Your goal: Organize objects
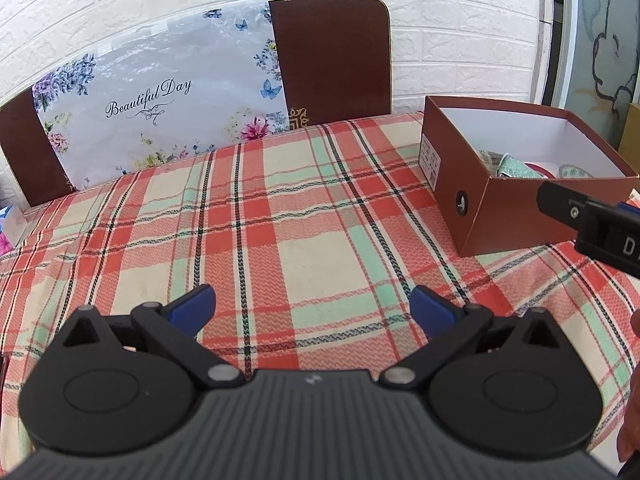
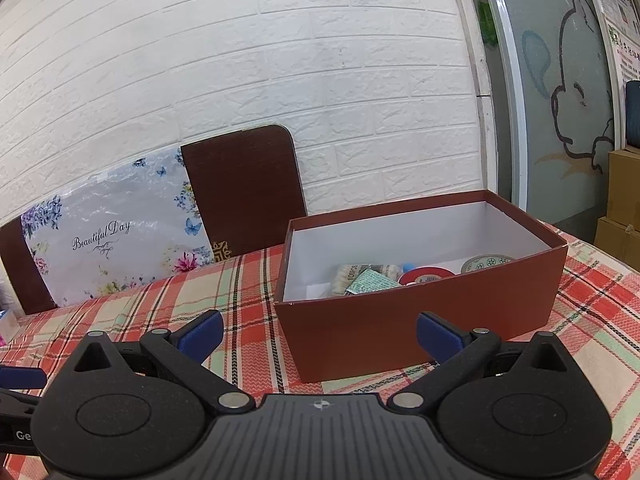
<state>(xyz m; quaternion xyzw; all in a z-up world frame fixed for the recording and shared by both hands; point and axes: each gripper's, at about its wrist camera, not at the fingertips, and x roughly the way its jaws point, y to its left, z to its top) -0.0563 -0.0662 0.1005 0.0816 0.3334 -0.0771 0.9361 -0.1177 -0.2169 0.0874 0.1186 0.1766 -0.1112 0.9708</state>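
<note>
Swabs (image 2: 352, 278) in right view only

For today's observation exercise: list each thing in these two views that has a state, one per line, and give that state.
Left gripper: open, holding nothing.
Right gripper: open, holding nothing.
Brown box: lid off, upright on the tablecloth, partly filled.
Red tape roll: lying inside the box.
Cotton swab pack: lying inside the box.

A home dining corner is being suggested by a table being covered with a plaid cloth (image 1: 280, 208), brown chairs (image 1: 332, 56) being pushed against a white brick wall (image 2: 240, 60), and cardboard boxes (image 2: 624, 208) being stacked by a cartoon-decorated glass door (image 2: 568, 100).
</note>
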